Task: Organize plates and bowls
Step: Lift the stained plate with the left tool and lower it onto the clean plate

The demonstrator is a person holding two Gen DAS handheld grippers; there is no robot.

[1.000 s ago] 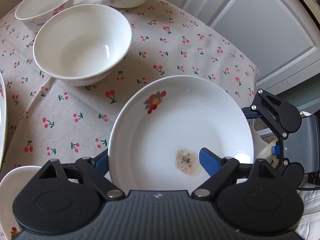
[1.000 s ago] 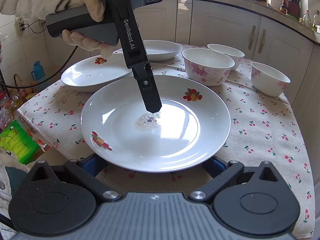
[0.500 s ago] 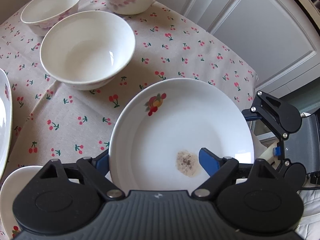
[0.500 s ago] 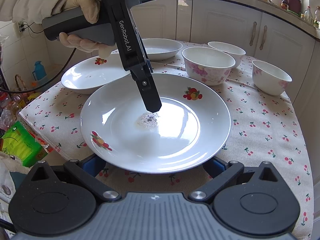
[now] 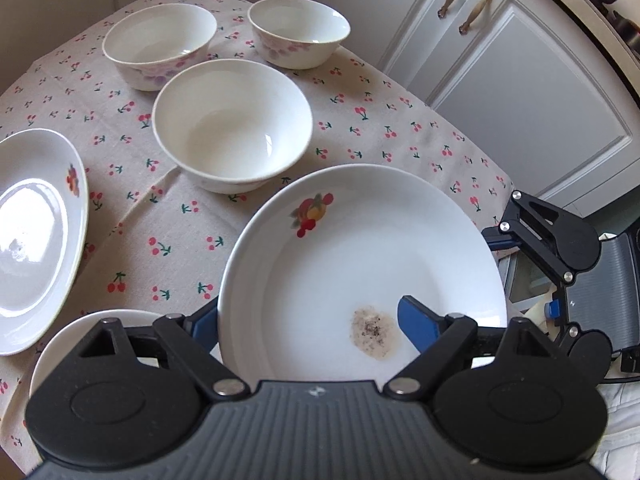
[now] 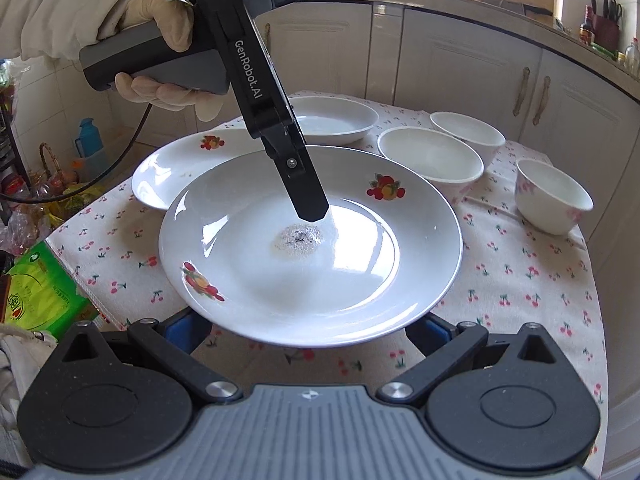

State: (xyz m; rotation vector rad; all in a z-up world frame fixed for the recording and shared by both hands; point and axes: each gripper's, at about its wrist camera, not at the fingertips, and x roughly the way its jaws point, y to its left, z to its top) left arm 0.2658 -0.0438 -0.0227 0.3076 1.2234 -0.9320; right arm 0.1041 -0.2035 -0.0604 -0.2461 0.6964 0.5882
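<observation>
A white plate with fruit prints and a speckled stain [image 5: 360, 256] [image 6: 312, 248] is held above the table. My left gripper [image 5: 308, 320] is shut on its rim: one blue finger [image 5: 416, 320] lies on top, the other is under it. In the right wrist view that upper finger [image 6: 304, 188] reaches down to the plate's middle. My right gripper [image 6: 308, 328] sits under the plate's near edge, jaws wide apart. A second fruit plate [image 5: 36, 220] [image 6: 192, 160] and a shallow white dish [image 6: 332, 120] lie on the cloth.
Three white bowls [image 5: 232, 124] [image 5: 160, 40] [image 5: 298, 30] stand on the cherry-print tablecloth [image 5: 160, 240]. Another dish rim [image 5: 92, 320] shows at the lower left. White cabinets [image 5: 520, 92] are close behind the table. A green packet [image 6: 40, 292] sits off the table's left.
The left gripper has lifted the plate and drawn back from the bowls; more of the table and the second plate show. The right gripper has stayed open under the plate.
</observation>
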